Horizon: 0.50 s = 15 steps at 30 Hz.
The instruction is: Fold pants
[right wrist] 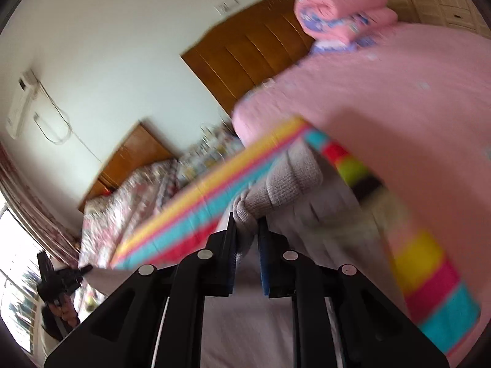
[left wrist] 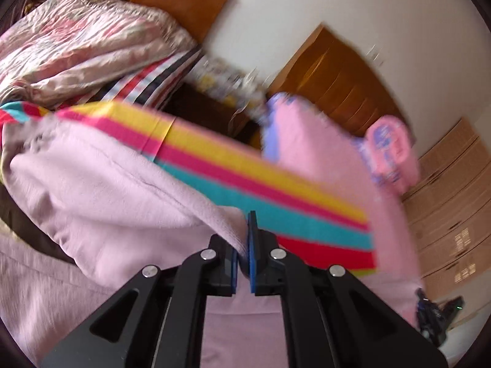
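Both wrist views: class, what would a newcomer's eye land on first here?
The rainbow-striped cloth cutting diagonally across the bed, just beyond the fingers. Then the pale lilac pants, bunched and pinched in both the left gripper and right gripper. Behind, a rolled pink blanket lies on the pink bedcover.

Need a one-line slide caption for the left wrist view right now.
Left gripper shut on a bunched edge of the lilac pants, lifted over the rainbow-striped sheet on the bed.
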Each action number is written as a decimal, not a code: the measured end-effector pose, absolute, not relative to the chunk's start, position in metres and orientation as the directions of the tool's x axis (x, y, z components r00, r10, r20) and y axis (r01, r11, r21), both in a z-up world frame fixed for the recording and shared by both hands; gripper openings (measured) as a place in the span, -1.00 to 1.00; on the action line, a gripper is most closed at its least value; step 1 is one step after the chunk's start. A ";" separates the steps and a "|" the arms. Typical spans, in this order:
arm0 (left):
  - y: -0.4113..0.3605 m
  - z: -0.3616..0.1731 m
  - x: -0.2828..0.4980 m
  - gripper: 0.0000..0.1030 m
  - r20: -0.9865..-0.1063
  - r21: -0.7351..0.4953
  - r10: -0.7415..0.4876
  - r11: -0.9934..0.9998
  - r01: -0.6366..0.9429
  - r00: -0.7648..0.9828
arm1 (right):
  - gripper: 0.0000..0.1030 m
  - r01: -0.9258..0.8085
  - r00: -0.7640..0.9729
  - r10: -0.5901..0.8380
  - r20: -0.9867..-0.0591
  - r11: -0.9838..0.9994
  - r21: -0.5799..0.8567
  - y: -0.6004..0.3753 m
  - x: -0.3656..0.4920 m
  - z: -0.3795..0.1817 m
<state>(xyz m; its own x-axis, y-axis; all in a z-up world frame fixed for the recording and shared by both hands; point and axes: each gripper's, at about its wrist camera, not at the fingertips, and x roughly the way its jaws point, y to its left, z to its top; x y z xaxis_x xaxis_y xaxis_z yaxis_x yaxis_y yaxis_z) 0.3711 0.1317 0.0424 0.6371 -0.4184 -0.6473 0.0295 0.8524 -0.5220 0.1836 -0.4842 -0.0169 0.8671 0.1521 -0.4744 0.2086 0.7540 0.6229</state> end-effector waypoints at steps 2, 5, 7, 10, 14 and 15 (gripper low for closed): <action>0.136 0.069 0.341 -0.87 -0.572 -0.533 -0.456 0.839 0.113 0.682 | -0.73 0.170 0.888 0.158 -0.431 0.759 0.628 -0.488 0.177 0.001; 0.134 0.063 0.272 -0.83 -0.549 -0.481 -0.471 0.854 0.200 0.690 | -0.74 0.150 0.891 0.163 -0.423 0.775 0.615 -0.488 0.138 -0.008; 0.127 0.025 0.224 -0.80 -0.597 -0.426 -0.466 0.874 0.234 0.653 | -0.74 0.191 0.867 0.163 -0.470 0.764 0.617 -0.490 0.107 -0.040; 0.121 -0.032 0.188 -0.80 -0.700 -0.395 -0.438 0.896 0.205 0.564 | -0.74 0.309 0.788 0.179 -0.589 0.713 0.630 -0.493 0.073 -0.105; 0.123 -0.066 0.189 -0.81 -0.736 -0.408 -0.408 0.904 0.126 0.541 | -0.73 0.368 0.742 0.181 -0.646 0.695 0.617 -0.489 0.070 -0.139; 0.124 -0.066 0.191 -0.82 -0.730 -0.426 -0.416 0.897 0.115 0.543 | -0.73 0.364 0.745 0.180 -0.642 0.697 0.618 -0.489 0.072 -0.135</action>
